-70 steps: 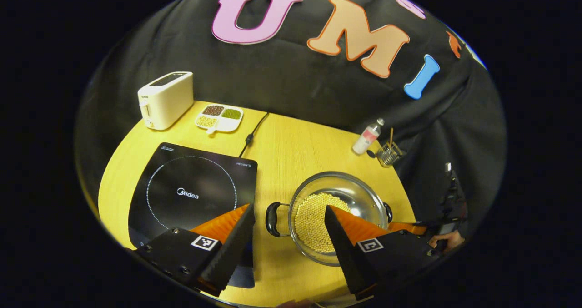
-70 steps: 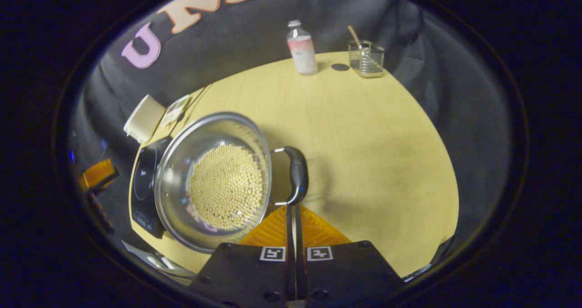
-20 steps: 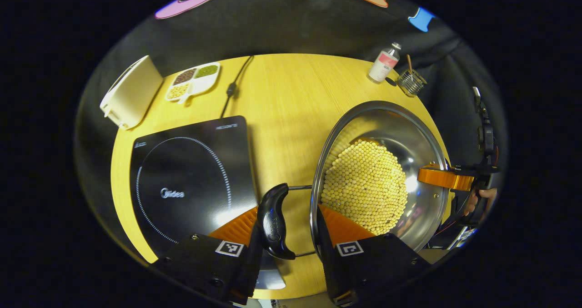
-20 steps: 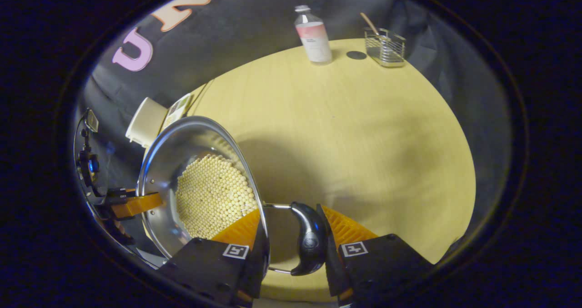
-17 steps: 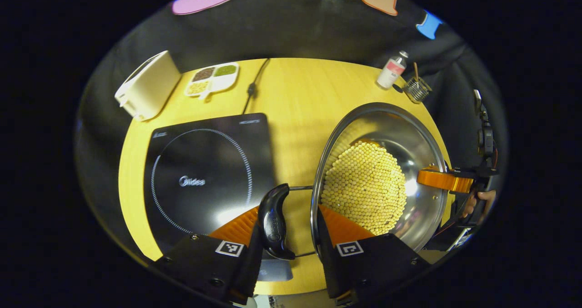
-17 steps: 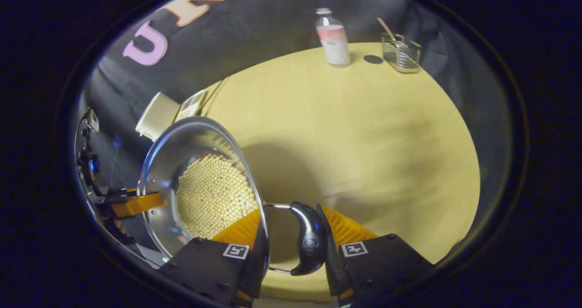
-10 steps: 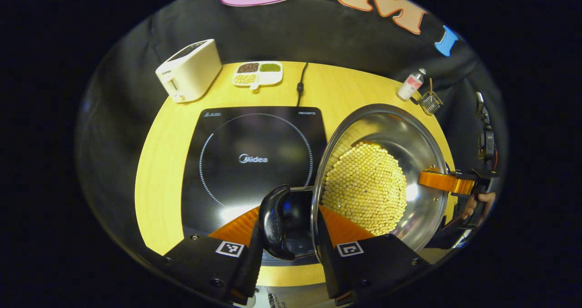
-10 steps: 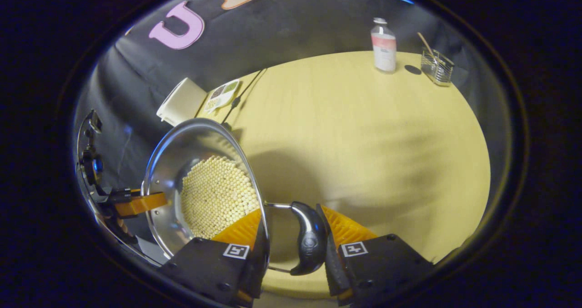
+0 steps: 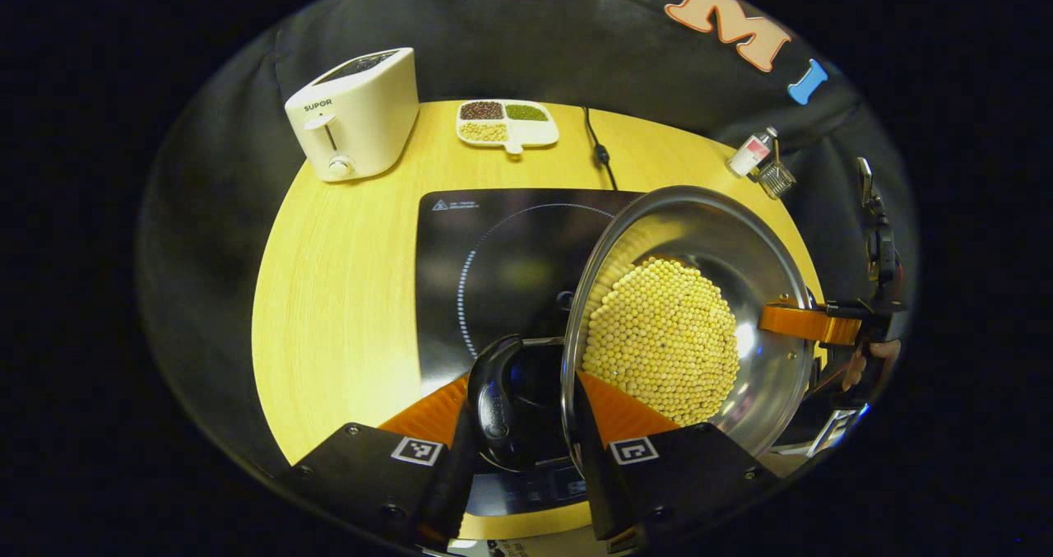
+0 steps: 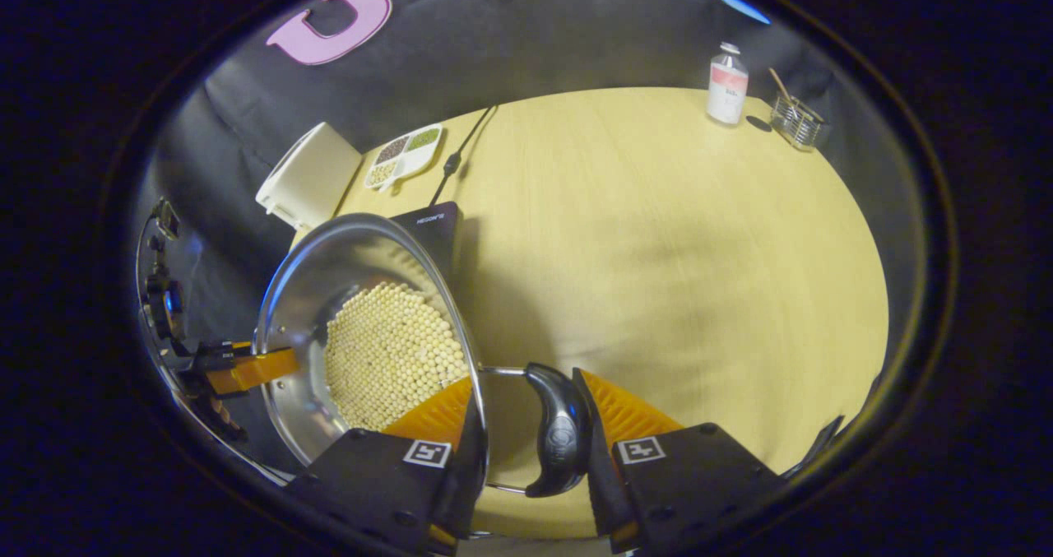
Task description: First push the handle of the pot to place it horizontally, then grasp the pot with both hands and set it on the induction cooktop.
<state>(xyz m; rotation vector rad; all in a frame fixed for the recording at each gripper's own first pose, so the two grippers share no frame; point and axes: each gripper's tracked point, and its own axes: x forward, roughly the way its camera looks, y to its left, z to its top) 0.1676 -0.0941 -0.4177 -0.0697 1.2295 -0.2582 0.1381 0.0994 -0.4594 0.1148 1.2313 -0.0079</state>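
Yellow wood grain runs across the round table (image 9: 345, 261) we work at, with black cloth hanging behind it. We see the steel pot (image 9: 765, 252), its floor covered in pale beans (image 9: 662, 339), carried between both tools over the right part of the black induction cooktop (image 9: 494, 244); whether its base touches the glass we cannot tell. In the left gripper view our left gripper (image 9: 520, 425) straddles the pot's rim, one finger pressing the black left handle (image 9: 491, 401) from outside and the other lying inside the bowl, so it is closed on handle and wall together. In the right gripper view our right gripper (image 10: 526, 429) does the same on the opposite side, clamped with the black right handle (image 10: 561, 429) and the rim between its fingers. Each view also shows the other gripper far off at the opposite rim, and a hand (image 9: 864, 364) shows beside the far one in the left gripper view. Beyond the cooktop a power cord (image 9: 599, 150) leads to the back edge. Further out stand a white toaster (image 9: 354, 113) and a divided dish (image 9: 506, 123) of grains, just beside each other. Well apart, at the far right edge, a small bottle (image 10: 727, 84) stands near a wire holder (image 10: 796, 125).
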